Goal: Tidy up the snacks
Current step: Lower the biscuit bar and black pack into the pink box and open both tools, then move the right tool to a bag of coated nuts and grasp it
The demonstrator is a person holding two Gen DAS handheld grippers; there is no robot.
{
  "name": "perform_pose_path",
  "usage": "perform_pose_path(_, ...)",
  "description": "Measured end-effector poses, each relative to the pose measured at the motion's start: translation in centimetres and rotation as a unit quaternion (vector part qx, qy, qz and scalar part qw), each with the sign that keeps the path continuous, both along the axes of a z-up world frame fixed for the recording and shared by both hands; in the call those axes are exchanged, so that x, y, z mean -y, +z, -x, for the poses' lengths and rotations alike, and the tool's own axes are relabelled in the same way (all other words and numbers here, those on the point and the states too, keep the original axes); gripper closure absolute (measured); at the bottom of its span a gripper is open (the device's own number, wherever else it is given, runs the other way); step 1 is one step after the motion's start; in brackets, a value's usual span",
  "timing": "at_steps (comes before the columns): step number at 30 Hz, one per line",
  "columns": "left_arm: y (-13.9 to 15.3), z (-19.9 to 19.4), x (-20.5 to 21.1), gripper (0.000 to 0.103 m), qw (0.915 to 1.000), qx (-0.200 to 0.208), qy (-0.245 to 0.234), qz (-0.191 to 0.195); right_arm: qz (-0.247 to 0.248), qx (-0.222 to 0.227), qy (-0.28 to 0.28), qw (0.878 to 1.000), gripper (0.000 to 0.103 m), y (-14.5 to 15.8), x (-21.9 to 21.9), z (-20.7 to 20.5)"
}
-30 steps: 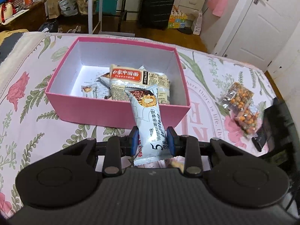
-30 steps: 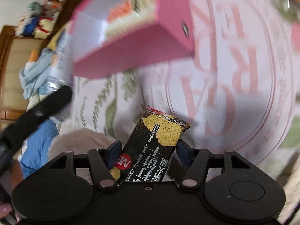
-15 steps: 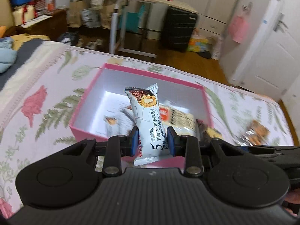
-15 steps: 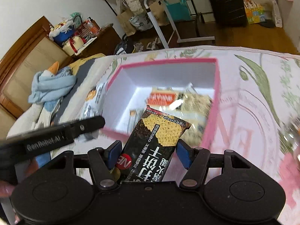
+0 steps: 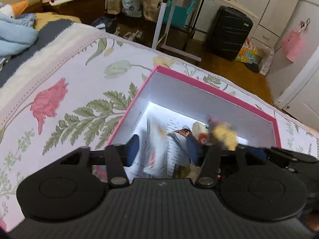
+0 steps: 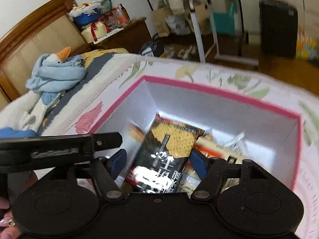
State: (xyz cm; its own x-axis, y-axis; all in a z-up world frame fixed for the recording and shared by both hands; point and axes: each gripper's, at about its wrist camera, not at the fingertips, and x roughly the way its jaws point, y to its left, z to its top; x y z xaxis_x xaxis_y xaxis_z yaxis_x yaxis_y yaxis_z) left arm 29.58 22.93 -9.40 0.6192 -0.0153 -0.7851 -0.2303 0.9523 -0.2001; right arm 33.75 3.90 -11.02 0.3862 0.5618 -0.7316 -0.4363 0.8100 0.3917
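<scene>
While both grippers hang over the pink box (image 5: 215, 88), the left gripper (image 5: 162, 149) has just opened, its white packet (image 5: 155, 149) loose inside. The right gripper (image 6: 157, 160), widening, no longer pinches the black cracker packet (image 6: 169, 155). Light, crinkly, slippery, breakable contents: grip the sealed ends.

The left wrist camera sits behind its own jaws and looks steeply down and forward, close above the near left corner of the pink box (image 5: 211, 90) on the bed (image 5: 59, 83), with the room beyond. The right wrist camera looks the same way from just to the right, equally close. Both views share the box interior, the bed, the black suitcase (image 5: 229, 32) and the white desk frame (image 6: 201, 29).
</scene>
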Motion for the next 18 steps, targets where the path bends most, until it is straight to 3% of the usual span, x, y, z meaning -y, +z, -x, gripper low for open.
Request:
perform_pose_path(3, 0.0, 0.5, -0.1, 0.048, 0.9999, 0.005, -0.007, 0.009, -0.026, -0.006, -0.004, 1.000, 0.028, -0.2, 1.7, 1.2)
perform_pose_path(8, 1.2, 2.1, 1.3, 0.047, 0.9993, 0.010, -0.035, 0.001, -0.034, 0.020, 0.006, 0.999, 0.028, 2.3, 4.7, 4.0)
perform_pose_path(18, 7.2, 7.0, 7.1, 0.043, 0.9920, 0.033, -0.116, -0.036, 0.063, 0.054, -0.037, 0.996, 0.028, 10.8, 14.7, 10.4)
